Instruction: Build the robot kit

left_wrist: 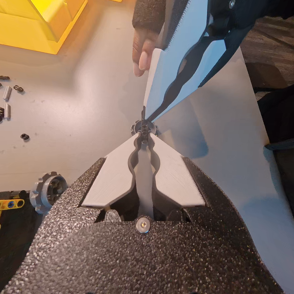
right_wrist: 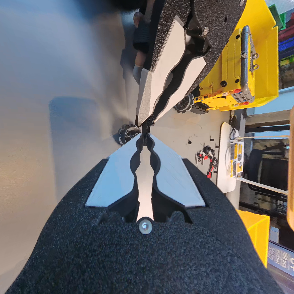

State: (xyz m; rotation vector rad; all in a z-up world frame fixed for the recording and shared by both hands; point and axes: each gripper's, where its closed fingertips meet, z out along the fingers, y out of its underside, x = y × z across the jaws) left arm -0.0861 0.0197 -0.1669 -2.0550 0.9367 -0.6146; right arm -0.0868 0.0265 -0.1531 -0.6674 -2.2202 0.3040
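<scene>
Seen from the left wrist view: left claw (left_wrist: 144, 136) pinched on a small black beam with a row of round holes (left_wrist: 144, 132), held at the very fingertips, long axis running straight ahead along the fingers. Meeting it head-on from the far right, the right claw (left_wrist: 147, 118), pressed together on a thin black piece (left_wrist: 144, 112) that touches the far end of the beam. Tips of the two claws nearly touching, both equally close to the joined parts. Just behind and below the tips, a grey toothed wheel (left_wrist: 135, 127) lying on the pale bench (left_wrist: 71, 119). Bare fingers (left_wrist: 140, 58) of a hand visible beside the right claw.

Seen from the right wrist view: right claw (right_wrist: 144, 137) closed on the thin black piece (right_wrist: 144, 132); left claw (right_wrist: 148, 122) coming down from above, gripping the holed beam (right_wrist: 150, 121). Farther off, a yellow model vehicle (right_wrist: 229, 82) and scattered small parts (right_wrist: 206, 157) on the bench.
</scene>
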